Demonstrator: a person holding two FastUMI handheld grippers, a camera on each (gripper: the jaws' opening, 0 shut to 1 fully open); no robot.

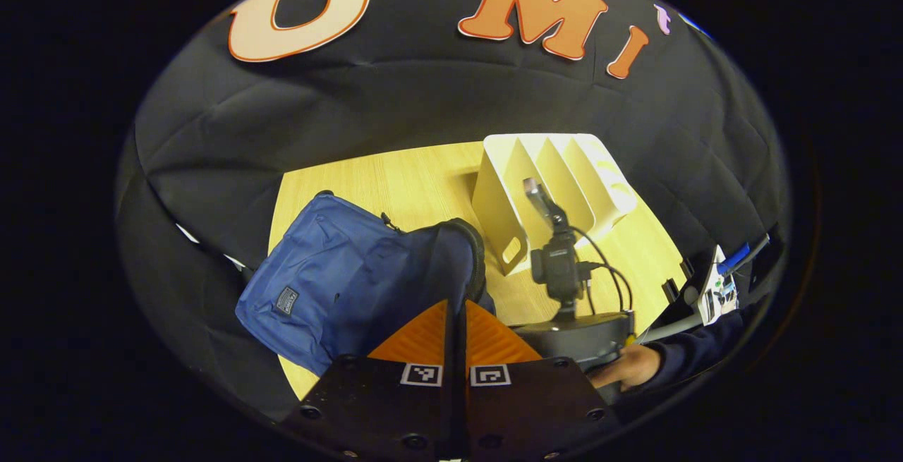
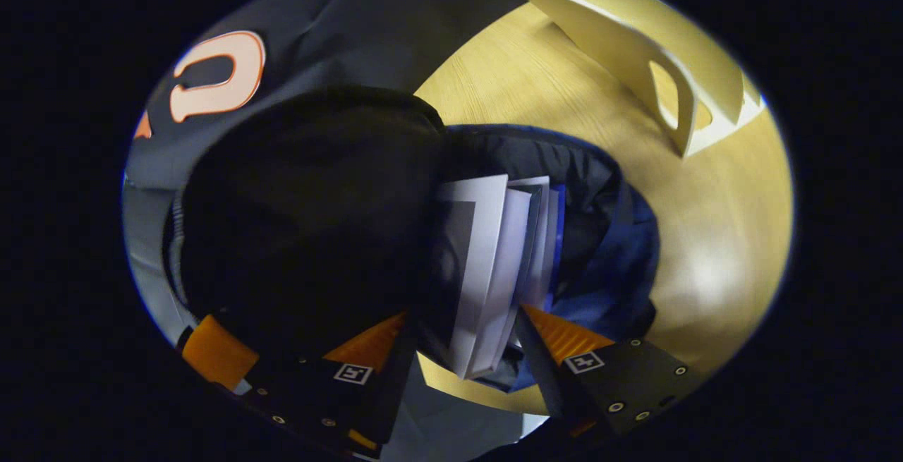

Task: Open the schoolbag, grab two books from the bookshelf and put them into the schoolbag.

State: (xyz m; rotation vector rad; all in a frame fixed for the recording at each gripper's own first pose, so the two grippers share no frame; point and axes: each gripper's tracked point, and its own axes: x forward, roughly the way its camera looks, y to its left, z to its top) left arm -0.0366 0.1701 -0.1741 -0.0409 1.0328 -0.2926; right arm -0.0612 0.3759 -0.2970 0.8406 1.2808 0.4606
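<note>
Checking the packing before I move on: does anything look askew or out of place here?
Nothing is spilled or damaged. The books stand in the open schoolbag, poking out of its mouth between the right hand-held gripper's spread fingers. The bookshelf stands upright on the table, its visible slots empty.

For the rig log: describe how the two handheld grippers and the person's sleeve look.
The left gripper has two wedge-shaped ribbed fingers on a dark, screw-studded body, each bearing a square black-and-white marker. The right gripper is built alike, with markers and screws. In the left gripper view, the right gripper's dark housing carries a small camera on a stalk with black cables. The sleeve is dark navy.
</note>
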